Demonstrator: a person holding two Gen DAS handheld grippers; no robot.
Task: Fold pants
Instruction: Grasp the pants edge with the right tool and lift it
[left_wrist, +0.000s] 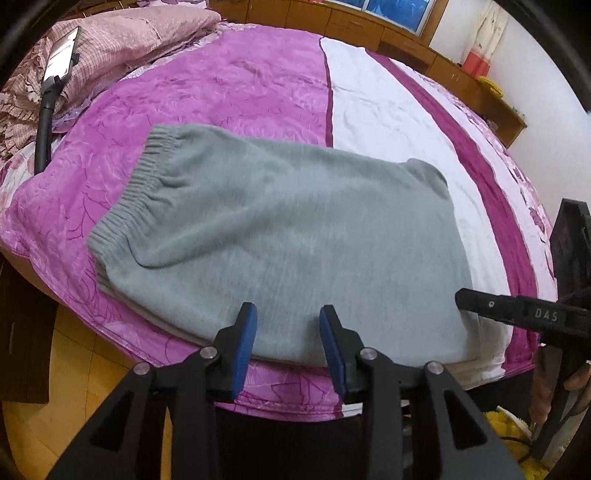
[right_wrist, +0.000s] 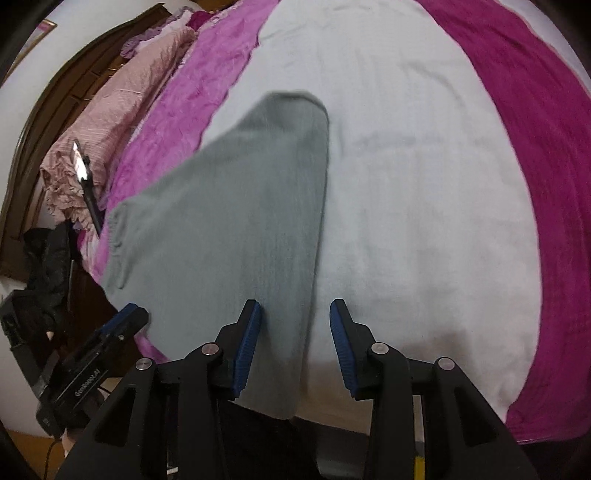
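1. Left wrist view. The left gripper stood wide open, blue pads parted, holding nothing; its fingertips hovered over the near hem of the pants.
2. Same view. The grey pants lay folded on the bed, elastic waistband to the far left, the bulk on the purple blanket and the right edge reaching onto the white sheet.
3. Same view. The right gripper entered from the right edge, its black finger near the pants' right corner; whether it touched the cloth could not be told.
4. Shown only here: a window, wooden cabinets and a red container on the far ledge.
5. Right wrist view. The right gripper was likewise wide open and empty, straddling the right edge of the pants: one pad over grey cloth, the other over the white sheet.
6. Same view. The left gripper showed at lower left, beside the pants' near-left edge.
7. Shown only here: a dark wooden headboard. A phone on a stand appeared in both views, beside the pink bedding.
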